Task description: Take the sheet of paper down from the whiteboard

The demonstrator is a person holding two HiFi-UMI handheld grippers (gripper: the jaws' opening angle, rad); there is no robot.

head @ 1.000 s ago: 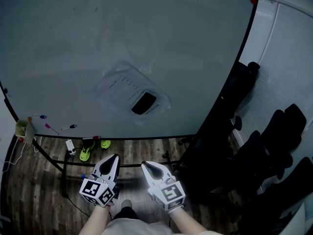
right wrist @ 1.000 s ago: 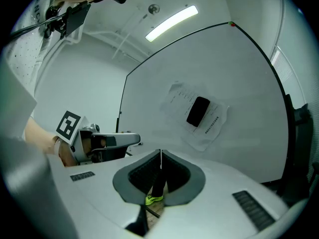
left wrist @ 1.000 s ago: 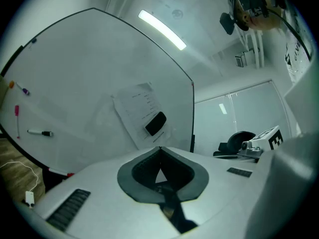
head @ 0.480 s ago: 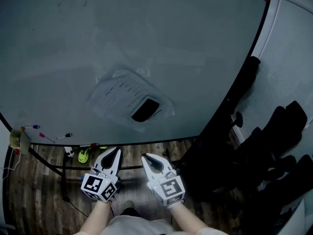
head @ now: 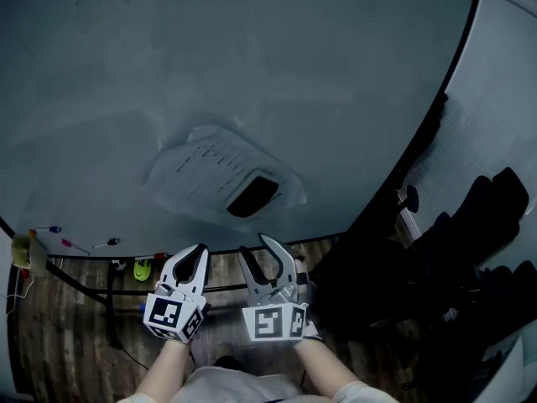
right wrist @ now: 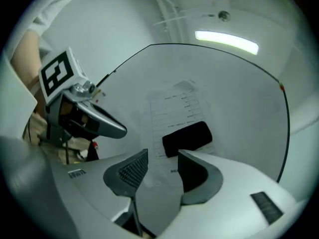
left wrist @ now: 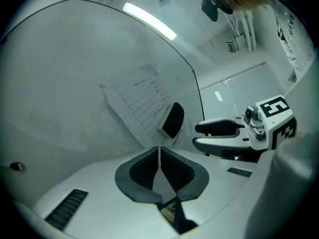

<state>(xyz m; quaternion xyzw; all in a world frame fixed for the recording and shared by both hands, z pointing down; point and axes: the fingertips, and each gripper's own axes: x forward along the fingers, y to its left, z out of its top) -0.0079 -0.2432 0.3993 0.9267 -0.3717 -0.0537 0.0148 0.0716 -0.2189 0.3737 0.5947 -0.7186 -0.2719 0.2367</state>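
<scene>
Wood-plank floor [head: 59, 342], black chairs [head: 495, 221]

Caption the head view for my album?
Left gripper shut, right gripper just opening empty jaws, both facing the paper on the whiteboard.

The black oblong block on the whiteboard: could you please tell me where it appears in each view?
Head view: black oblong block, near the centre.
Left gripper view: just right of centre.
Right gripper view: right of centre and slightly below it.
Shared landmark: the white printed paper sheet under it, on the whiteboard.
</scene>
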